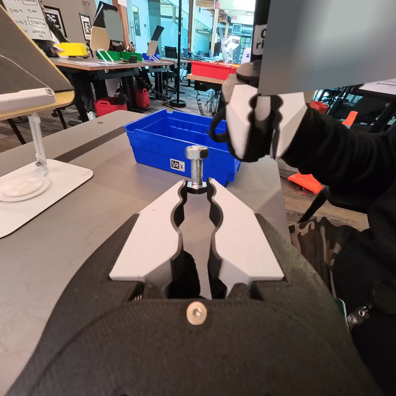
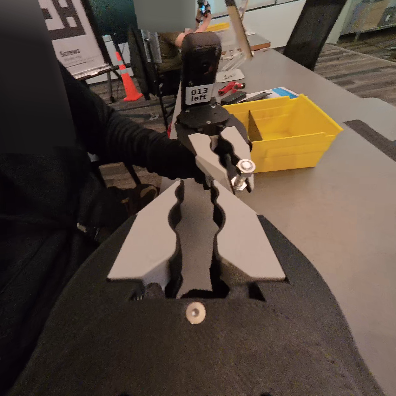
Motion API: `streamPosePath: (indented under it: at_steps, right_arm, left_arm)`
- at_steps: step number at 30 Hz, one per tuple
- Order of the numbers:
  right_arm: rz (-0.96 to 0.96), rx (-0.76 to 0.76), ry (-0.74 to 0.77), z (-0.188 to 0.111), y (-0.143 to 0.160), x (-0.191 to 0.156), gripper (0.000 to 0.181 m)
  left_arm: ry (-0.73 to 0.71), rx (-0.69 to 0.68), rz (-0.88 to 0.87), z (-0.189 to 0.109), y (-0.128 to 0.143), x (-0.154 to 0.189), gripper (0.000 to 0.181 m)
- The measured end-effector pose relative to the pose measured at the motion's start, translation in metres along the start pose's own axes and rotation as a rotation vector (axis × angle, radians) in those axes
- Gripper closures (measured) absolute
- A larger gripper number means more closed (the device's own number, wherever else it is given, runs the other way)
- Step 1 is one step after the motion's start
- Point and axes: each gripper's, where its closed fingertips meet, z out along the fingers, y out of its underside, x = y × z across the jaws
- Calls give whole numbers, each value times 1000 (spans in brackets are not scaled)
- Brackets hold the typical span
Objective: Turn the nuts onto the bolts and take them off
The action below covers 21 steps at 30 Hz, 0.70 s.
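My left gripper (image 1: 196, 187) is shut on a hex nut (image 1: 195, 189) at its fingertips. A silver bolt (image 1: 196, 165) stands upright in the nut, with its hex head on top and most of the thread showing above the nut. In the right wrist view the left gripper (image 2: 241, 186) holds the nut (image 2: 238, 186) and bolt (image 2: 244, 171) just above the grey table (image 2: 321, 235). My right gripper (image 2: 197, 185) is open and empty, a little to the left of the bolt. In the left wrist view the right gripper (image 1: 258, 150) hangs up and to the right of the bolt head, apart from it.
A blue bin (image 1: 171, 145) stands on the table (image 1: 107, 214) right behind the bolt. A yellow divided bin (image 2: 300, 150) stands behind the left gripper. A white stand base (image 1: 53, 184) is at the left. An orange cone (image 2: 128, 85) stands on the floor beyond the table.
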Motion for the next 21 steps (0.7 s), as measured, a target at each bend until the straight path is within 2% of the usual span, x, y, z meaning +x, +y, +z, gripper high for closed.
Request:
streamPosePath:
  at_steps: [2,3,4,7,8,9,10,11,13,14,16,17,18,21]
  right_arm:
    - [28,24,82,-2,-3,16,116]
    - [36,39,112,-1,-5,22,100]
    - [34,53,117,0,-6,23,91]
    - [12,69,70,7,-7,12,91]
    - [9,51,58,10,-5,10,99]
    - [8,26,43,10,-2,6,117]
    - [-11,2,-58,8,1,-10,181]
    - [-12,4,-105,5,0,-18,172]
    - [6,19,-53,2,-2,-8,162]
    - [14,27,-29,1,-3,-3,152]
    - [35,59,56,0,-6,13,114]
    - [36,73,90,1,-7,19,100]
    - [34,81,100,2,-8,21,94]
    - [22,74,70,8,-7,14,93]
  left_arm:
    - [5,-5,3,1,1,2,165]
    - [8,-8,6,2,2,3,165]
    - [11,-12,8,3,2,4,165]
    - [11,-15,13,4,3,5,165]
    - [8,-14,11,3,3,4,165]
    - [12,-17,13,3,3,5,165]
    - [2,-14,12,2,3,3,165]
    - [6,-12,3,2,3,3,165]
    - [9,-7,0,2,2,2,165]
    - [9,-9,3,2,2,3,165]
    - [13,-14,5,3,3,4,165]
    - [14,-15,5,3,3,5,165]
    - [15,-17,7,4,4,5,165]
    - [13,-19,9,4,4,5,165]
